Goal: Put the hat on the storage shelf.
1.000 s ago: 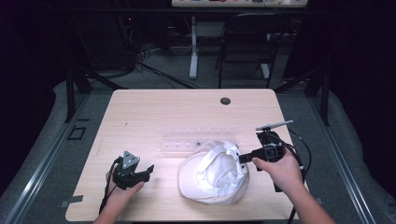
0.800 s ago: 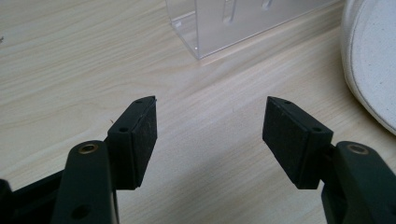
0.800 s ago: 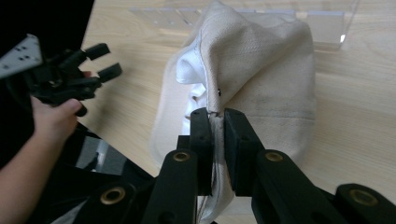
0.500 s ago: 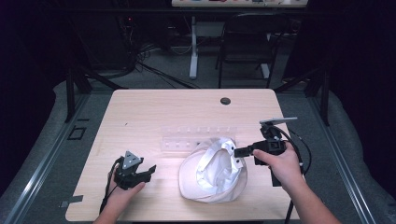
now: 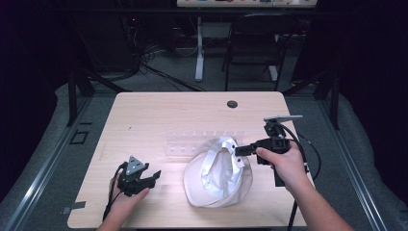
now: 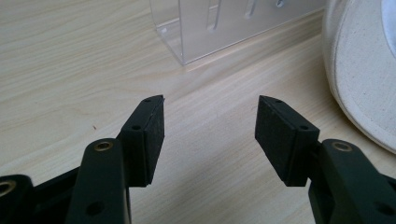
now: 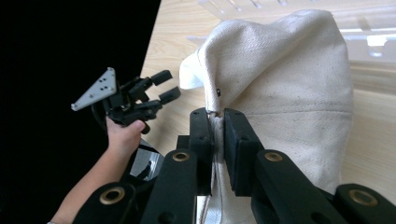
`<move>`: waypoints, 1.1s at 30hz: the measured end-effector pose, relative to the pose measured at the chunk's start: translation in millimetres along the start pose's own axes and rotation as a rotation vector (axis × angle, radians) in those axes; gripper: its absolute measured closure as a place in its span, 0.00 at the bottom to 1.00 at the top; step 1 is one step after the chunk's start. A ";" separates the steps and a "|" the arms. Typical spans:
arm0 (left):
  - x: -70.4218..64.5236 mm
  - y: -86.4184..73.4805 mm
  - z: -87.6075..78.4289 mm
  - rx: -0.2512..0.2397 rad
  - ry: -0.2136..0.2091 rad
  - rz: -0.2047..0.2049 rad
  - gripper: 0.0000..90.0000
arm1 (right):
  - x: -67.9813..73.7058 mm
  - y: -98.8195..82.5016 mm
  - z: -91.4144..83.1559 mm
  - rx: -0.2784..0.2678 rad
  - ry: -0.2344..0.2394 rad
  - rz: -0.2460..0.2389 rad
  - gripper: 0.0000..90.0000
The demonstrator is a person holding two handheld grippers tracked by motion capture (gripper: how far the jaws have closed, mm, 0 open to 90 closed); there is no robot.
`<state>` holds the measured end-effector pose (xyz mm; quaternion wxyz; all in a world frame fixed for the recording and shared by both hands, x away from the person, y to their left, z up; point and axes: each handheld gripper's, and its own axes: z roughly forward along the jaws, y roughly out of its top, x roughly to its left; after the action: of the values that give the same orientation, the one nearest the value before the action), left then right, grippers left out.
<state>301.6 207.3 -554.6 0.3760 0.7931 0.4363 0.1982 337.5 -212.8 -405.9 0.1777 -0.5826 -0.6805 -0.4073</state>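
A white cloth hat (image 5: pixel 217 173) lies on the wooden table (image 5: pixel 159 115), its right rim pulled up. My right gripper (image 5: pixel 239 150) is shut on that rim; in the right gripper view the jaws pinch a seam of the cream fabric (image 7: pixel 280 79) and lift it into a peak. My left gripper (image 5: pixel 154 176) rests near the table's front left, open, with nothing between its fingers (image 6: pixel 144 135). The left gripper view has the hat's edge (image 6: pixel 359 79) at the far right, apart from the jaws.
A clear plastic rack (image 5: pixel 202 140) lies just behind the hat, its corner (image 6: pixel 210 28) ahead of the left gripper. A dark round hole (image 5: pixel 232 104) marks the table's back. A chair (image 5: pixel 255 43) and cables stand beyond the table.
My right gripper has moved up and slightly back, pulling the hat's right rim higher. The left gripper has stayed where it was.
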 end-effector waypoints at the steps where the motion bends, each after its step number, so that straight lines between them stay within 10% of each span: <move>1: -0.4 -0.1 -0.1 0.001 0.001 0.001 0.48 | 0.0 0.0 0.0 0.000 0.000 0.000 0.91; 33: -38.5 21.4 -6.3 -0.087 -0.140 0.022 0.49 | 24.5 15.8 -32.9 -0.082 0.071 -0.024 0.91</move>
<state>288.3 170.4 -533.6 0.4374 0.7926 0.3913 0.1652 338.3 -222.2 -362.9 0.1731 -0.5664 -0.6635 -0.4573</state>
